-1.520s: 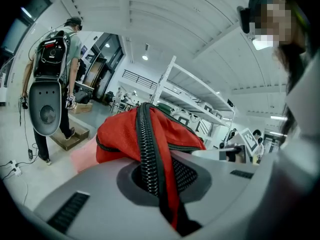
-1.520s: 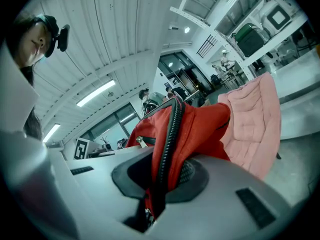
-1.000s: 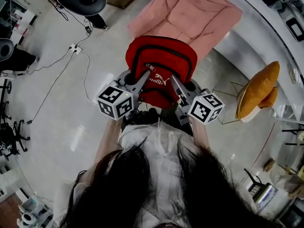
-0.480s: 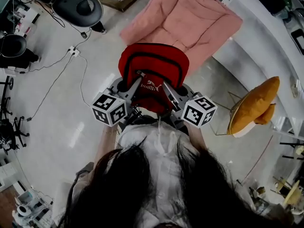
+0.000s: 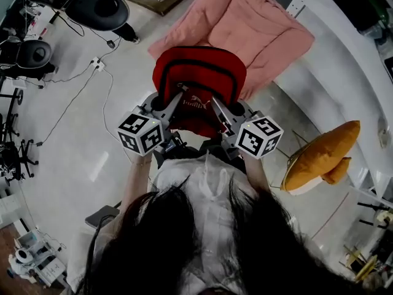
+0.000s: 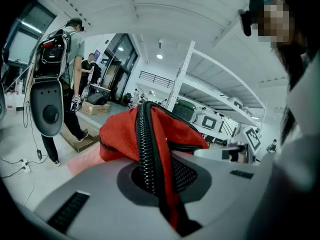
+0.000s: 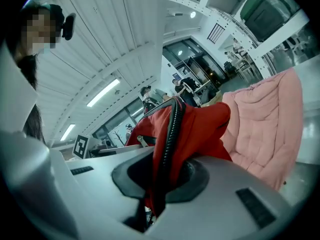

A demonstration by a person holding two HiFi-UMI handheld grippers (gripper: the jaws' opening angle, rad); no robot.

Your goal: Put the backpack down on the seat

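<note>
Backpack (image 5: 199,82) gripped on both sides

The jaws of our left gripper (image 6: 157,181) are clamped on its red fabric and black zipper; those of our right gripper (image 7: 160,184) pinch it the same way. We hold it off the floor (image 5: 92,121), right in front of the pink seat (image 5: 258,23)

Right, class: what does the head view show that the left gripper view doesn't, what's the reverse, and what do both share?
Head view only: the yellow cushion and the white power strip on the floor. Left gripper view only: a standing person beyond the bag and a ceiling light. Both: the red backpack, with the left gripper shut on its zippered edge.
</note>
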